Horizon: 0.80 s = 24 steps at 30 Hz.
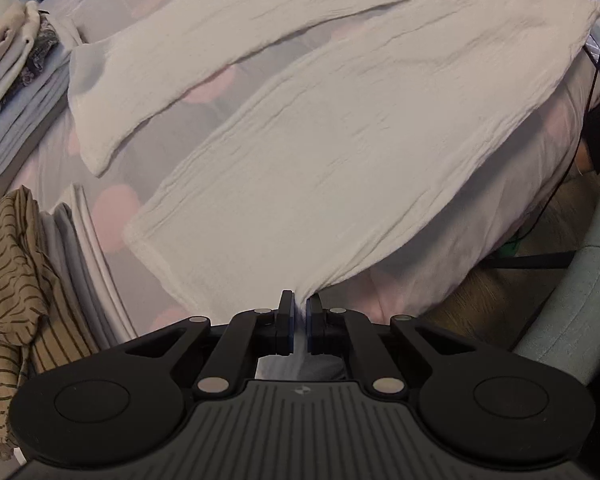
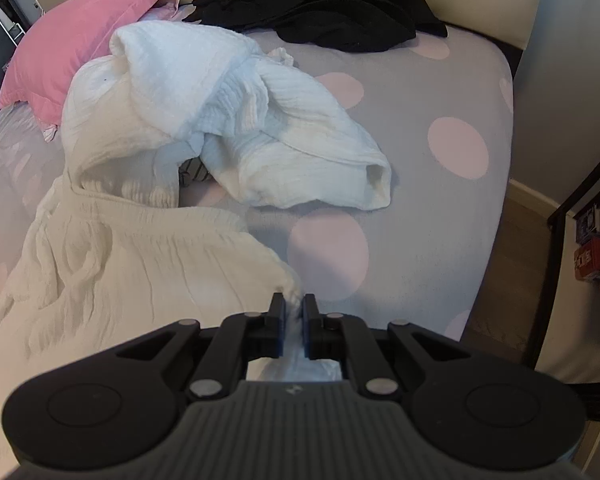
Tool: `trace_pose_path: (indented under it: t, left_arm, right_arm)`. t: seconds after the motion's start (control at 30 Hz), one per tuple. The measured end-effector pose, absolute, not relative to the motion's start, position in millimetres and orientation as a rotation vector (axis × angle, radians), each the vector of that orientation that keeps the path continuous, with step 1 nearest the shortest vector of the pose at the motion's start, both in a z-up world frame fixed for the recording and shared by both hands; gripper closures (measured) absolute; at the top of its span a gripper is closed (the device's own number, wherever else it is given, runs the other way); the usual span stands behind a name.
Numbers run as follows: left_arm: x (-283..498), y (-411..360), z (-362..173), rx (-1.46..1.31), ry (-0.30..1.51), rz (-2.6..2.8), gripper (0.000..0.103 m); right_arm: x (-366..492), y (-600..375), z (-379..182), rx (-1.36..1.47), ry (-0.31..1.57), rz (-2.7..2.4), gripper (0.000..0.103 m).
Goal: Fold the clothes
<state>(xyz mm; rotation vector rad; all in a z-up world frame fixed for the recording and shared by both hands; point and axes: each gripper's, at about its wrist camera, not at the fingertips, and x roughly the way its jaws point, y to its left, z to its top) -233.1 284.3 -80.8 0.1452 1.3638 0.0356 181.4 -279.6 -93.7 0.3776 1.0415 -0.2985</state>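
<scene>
Stretching ahead across the bed [image 2: 440, 92], the white trousers [image 1: 320, 152] are pinched by both tongs [image 1: 299, 308] [image 2: 293, 308].

Each fisheye sits just behind its own claw, low and close above the grey, pink-dotted bed [image 1: 112, 204]. Both views share that bed and the crinkled white cotton garment [image 1: 340, 140].

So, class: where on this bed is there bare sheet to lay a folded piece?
Bare polka-dot sheet lies right of the white garment, below the black clothes. A narrower strip runs between the two spread white panels. The folded stacks and striped cloth crowd the left edge.
</scene>
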Motion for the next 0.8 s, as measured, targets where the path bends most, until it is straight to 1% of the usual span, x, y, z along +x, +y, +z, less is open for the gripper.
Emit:
trace_pose_path:
  t: [0.23, 0.4, 0.63, 0.8]
  left_arm:
    - [-232, 296, -63, 0.104, 1.283, 0.116, 0.1]
    - [-212, 315, -38, 0.123, 1.216, 0.181, 0.1]
    - [-160, 374, -20, 0.097, 1.202, 0.249, 0.1]
    - [-113, 412, -15, 0.081, 1.218, 0.293, 0.1]
  right_arm:
    - [182, -265, -73, 0.369, 0.946, -0.226, 0.093]
    - [192, -248, -54, 0.38, 0.882, -0.171, 0.093]
    - [221, -218, -26, 0.4, 0.834, -0.088, 0.093]
    - [257, -180, -10, 0.358, 0.818, -0.051, 0.093]
